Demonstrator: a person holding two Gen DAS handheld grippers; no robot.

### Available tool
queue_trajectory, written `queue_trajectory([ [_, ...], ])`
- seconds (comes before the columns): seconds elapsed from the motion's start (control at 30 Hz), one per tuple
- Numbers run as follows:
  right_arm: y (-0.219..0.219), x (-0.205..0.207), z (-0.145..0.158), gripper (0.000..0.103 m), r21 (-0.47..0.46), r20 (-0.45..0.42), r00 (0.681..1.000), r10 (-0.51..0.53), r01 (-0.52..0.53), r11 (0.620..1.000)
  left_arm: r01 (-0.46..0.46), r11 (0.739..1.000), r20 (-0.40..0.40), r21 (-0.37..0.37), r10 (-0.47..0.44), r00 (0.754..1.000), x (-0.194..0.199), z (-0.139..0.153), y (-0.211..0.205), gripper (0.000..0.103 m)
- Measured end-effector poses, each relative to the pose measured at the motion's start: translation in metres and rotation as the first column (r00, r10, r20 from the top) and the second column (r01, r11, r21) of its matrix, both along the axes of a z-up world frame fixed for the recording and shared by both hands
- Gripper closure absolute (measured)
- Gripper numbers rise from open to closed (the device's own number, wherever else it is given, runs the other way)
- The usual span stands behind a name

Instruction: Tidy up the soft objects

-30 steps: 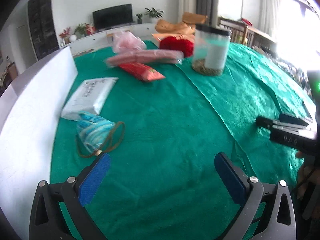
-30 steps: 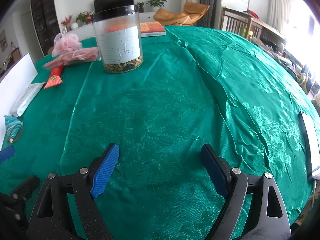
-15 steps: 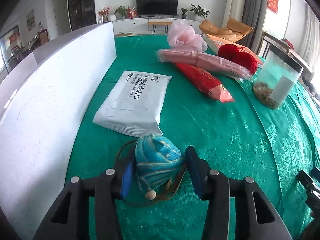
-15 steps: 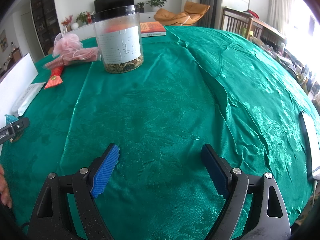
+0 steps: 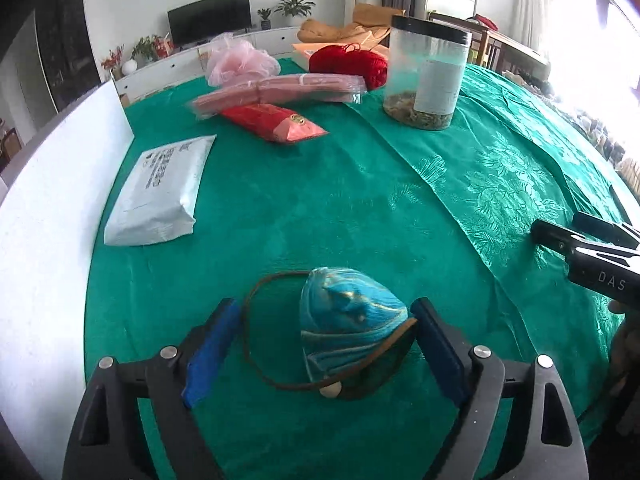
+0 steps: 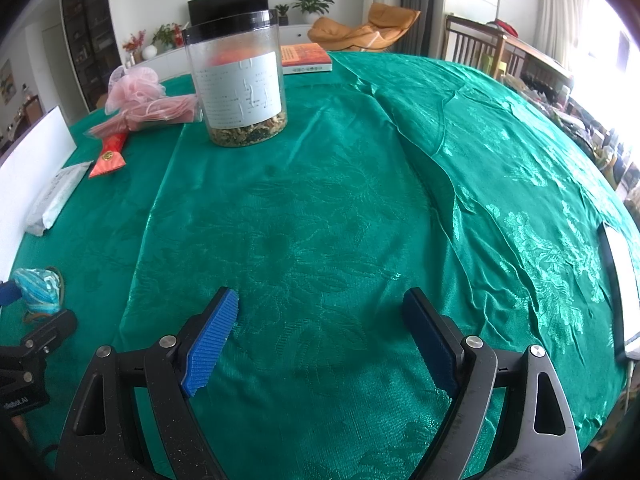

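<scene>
Blue pads of the left gripper point(image 5: 324, 344) stand wide apart at the bottom of the left wrist view, with the blue drawstring pouch point(image 5: 348, 332) lying between them on the green tablecloth point(image 5: 320, 208). The right pad touches or nearly touches the pouch's side and its brown cord point(image 5: 256, 308), while the left pad is clear of the fabric, so nothing is gripped. That straddling stance suits either a fresh grasp or a release; I cannot tell which from this alone.

Other soft goods sit grouped toward the upper middle of that view: a white sealed packet point(image 5: 160, 188) at mid-left beside the white board point(image 5: 48, 208), a red packet point(image 5: 276, 122), a long pink wrapped bundle point(image 5: 280, 92), a pink mesh bath puff point(image 5: 240, 60) and a red yarn ball point(image 5: 348, 64). A clear jar point(image 5: 424, 76) with a black lid stands upright to their right, apart from the soft pile, probably because it is rigid.

In the right wrist view the right gripper point(image 6: 320, 336) hovers over bare cloth at bottom centre, fingers spread wide and holding nothing, seemingly parked out of the way. The pouch appears at that frame's lower left edge.
</scene>
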State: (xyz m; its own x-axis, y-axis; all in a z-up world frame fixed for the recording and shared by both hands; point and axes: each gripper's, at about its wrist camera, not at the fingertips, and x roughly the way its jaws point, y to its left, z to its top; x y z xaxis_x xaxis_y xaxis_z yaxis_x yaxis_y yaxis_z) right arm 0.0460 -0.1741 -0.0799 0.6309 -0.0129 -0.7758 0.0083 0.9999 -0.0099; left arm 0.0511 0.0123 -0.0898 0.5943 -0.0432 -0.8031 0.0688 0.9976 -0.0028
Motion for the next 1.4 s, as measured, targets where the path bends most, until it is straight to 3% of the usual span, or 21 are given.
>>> queue_trajectory([
  [0.17,0.0,0.0,0.0,0.016,0.0,0.0,1.0,0.0,0.0,1.0,-0.048,0.999,-0.02,0.004,0.048,0.999,0.007,-0.004,0.01,0.0],
  [0.63,0.0,0.0,0.0,0.015,-0.002,-0.001,1.0,-0.001,0.001,1.0,-0.055,0.998,-0.021,0.002,0.055,0.998,0.008,-0.005,0.015,0.0],
  [0.7,0.002,0.004,-0.001,0.009,-0.002,-0.019,1.0,0.021,-0.021,1.0,-0.055,0.998,-0.021,0.002,0.055,0.998,0.008,-0.005,0.015,0.0],
  [0.77,0.012,0.012,0.001,0.009,-0.009,-0.046,0.995,0.087,-0.088,0.996,-0.056,0.998,-0.021,0.002,0.056,0.998,0.008,-0.005,0.015,0.0],
  [0.83,0.027,0.028,0.004,0.011,-0.008,-0.091,0.98,0.178,-0.179,0.984,-0.056,0.998,-0.021,0.002,0.056,0.998,0.008,-0.005,0.015,0.0],
  [0.9,0.047,0.044,0.013,0.011,0.0,-0.065,0.962,0.266,-0.267,0.964,-0.055,0.998,-0.021,0.002,0.056,0.998,0.008,-0.005,0.015,0.0],
  [1.0,0.09,0.066,0.03,0.011,0.016,0.009,0.904,0.428,-0.428,0.904,-0.056,0.998,-0.021,0.002,0.056,0.998,0.008,-0.005,0.015,0.0],
  [1.1,0.14,0.09,0.034,0.012,-0.034,0.011,0.836,0.548,-0.548,0.836,-0.056,0.998,-0.021,0.003,0.056,0.998,0.008,-0.005,0.014,0.0],
  [1.2,0.178,0.116,0.02,0.013,-0.083,-0.04,0.801,0.597,-0.598,0.797,-0.056,0.998,-0.02,0.002,0.056,0.998,0.008,-0.005,0.015,0.0],
  [1.27,0.19,0.131,0.011,0.013,-0.072,-0.054,0.809,0.586,-0.588,0.805,-0.056,0.998,-0.02,0.003,0.056,0.998,0.008,-0.005,0.015,0.0],
  [1.33,0.191,0.14,0.005,0.024,-0.037,-0.05,0.819,0.572,-0.573,0.818,-0.056,0.998,-0.02,0.003,0.056,0.998,0.008,-0.005,0.014,0.0],
  [1.37,0.191,0.142,0.004,0.066,-0.024,-0.051,0.821,0.569,-0.571,0.821,-0.056,0.998,-0.02,0.002,0.056,0.998,0.008,-0.005,0.015,0.0],
  [1.4,0.191,0.145,0.002,0.072,-0.003,-0.075,0.819,0.569,-0.571,0.821,-0.056,0.998,-0.02,0.002,0.056,0.998,0.008,-0.005,0.015,0.0],
])
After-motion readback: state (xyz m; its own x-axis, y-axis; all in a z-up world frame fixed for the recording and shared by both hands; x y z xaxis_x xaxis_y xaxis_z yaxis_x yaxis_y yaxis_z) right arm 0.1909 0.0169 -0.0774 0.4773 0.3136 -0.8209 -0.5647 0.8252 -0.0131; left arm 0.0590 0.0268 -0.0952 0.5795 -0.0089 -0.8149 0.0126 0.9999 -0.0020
